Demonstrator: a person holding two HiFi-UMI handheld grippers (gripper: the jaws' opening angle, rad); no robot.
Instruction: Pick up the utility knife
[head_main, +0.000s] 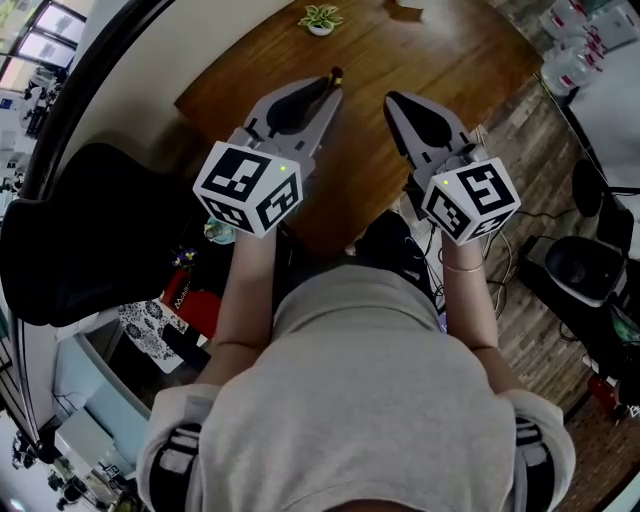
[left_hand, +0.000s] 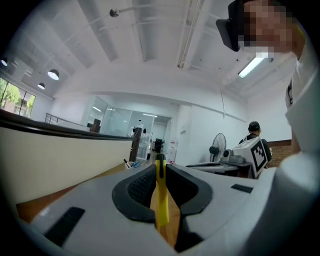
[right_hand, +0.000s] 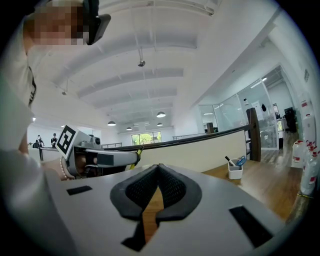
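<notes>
The utility knife (left_hand: 160, 192) is a thin yellow bar with a black tip, standing on edge between the pads of my left gripper (left_hand: 160, 165), which is shut on it. In the head view the left gripper (head_main: 328, 88) is raised level over the wooden table (head_main: 420, 50), with the knife's dark tip (head_main: 336, 74) poking past the fingertips. My right gripper (head_main: 392, 100) hovers beside it, a hand's width to the right, shut with nothing in it. In the right gripper view its pads meet at the tips (right_hand: 158, 167), and the left gripper (right_hand: 102, 159) shows with the yellow knife (right_hand: 136, 154) sticking out.
A small potted plant (head_main: 320, 18) stands at the table's far edge. A white pen holder (right_hand: 234, 170) sits on the table to the right. A black chair (head_main: 90, 235) is at the left, and bottles (head_main: 580, 50) stand at the upper right. A fan (left_hand: 218, 145) and a person stand far off.
</notes>
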